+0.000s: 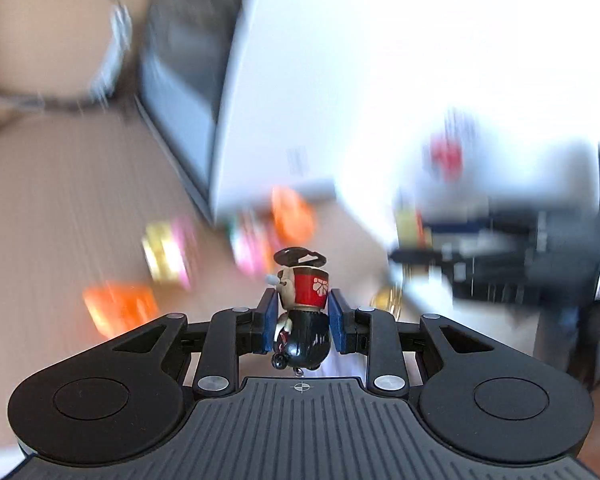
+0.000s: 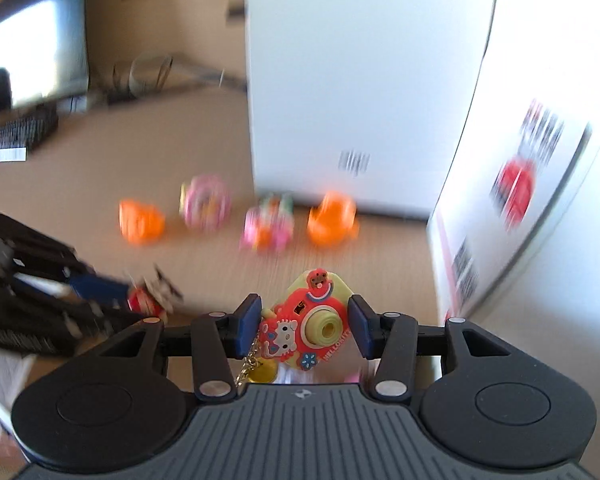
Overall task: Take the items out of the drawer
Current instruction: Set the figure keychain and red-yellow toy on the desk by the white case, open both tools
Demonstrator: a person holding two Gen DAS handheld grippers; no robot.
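We have a toy in each gripper. The left gripper (image 1: 302,322) has its blue fingers (image 1: 269,322) closed tight on a small black-and-red figurine (image 1: 303,312), which stands upright between them, its long axis running up the frame away from the camera. The right gripper (image 2: 305,326) is closed, a little wider, on a red and yellow toy camera (image 2: 305,326) with a gold chain dangling at its lower left; the pads (image 2: 247,326) touch its sides. Both items sit low in the centre of their frames, above the tan counter (image 2: 100,184). Ahead, in the middle of the right wrist view, four toys (image 2: 260,216) lie in a rough row on the counter, beside a white box (image 2: 340,80); blur hides their details. The drawer itself we cannot make out. Judging by this, the coming move is a set-down: each item lies straight ahead of its own fingers, and the row lies further up the frame, so we would carry forward and down.
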